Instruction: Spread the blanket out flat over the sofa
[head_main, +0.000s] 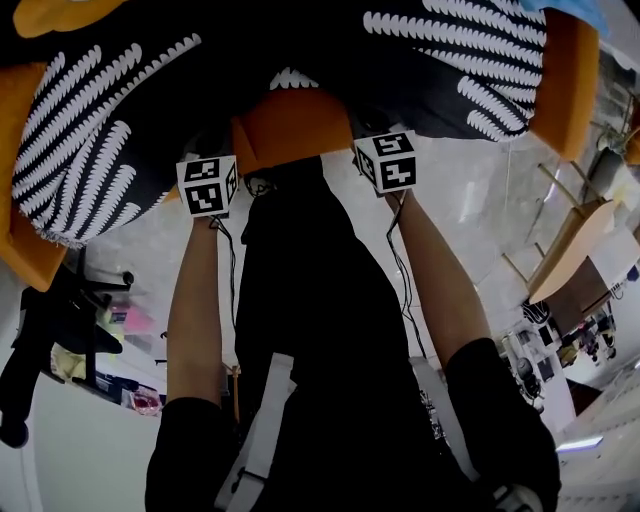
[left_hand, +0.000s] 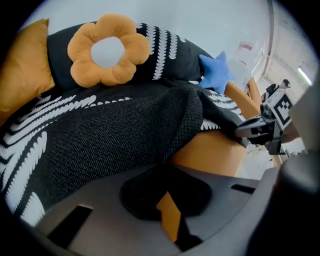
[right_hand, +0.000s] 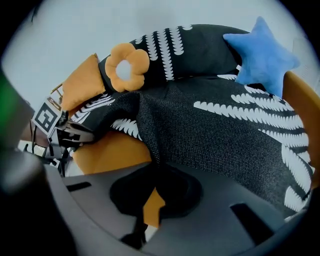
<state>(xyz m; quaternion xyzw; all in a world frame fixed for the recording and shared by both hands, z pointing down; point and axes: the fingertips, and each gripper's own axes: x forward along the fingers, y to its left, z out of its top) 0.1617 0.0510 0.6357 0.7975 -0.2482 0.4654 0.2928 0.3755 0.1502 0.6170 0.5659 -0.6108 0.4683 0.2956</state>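
Note:
A black blanket (head_main: 120, 130) with white leaf-shaped marks lies rumpled over the orange sofa (head_main: 290, 125). A bare patch of seat shows between my two grippers. My left gripper (left_hand: 167, 172) is shut on the blanket's (left_hand: 110, 135) near edge, the dark knit running into its jaws. My right gripper (right_hand: 155, 167) is shut on the same edge, further right, where a fold of blanket (right_hand: 225, 135) enters its jaws. In the head view the two marker cubes (head_main: 207, 185) (head_main: 388, 160) sit side by side at the sofa's front.
An orange flower cushion (left_hand: 107, 50), a blue star cushion (right_hand: 262, 52) and an orange pillow (left_hand: 25, 60) rest against the sofa's back. Wooden furniture (head_main: 570, 240) stands to the right on the pale floor, a dark stand (head_main: 60, 310) to the left.

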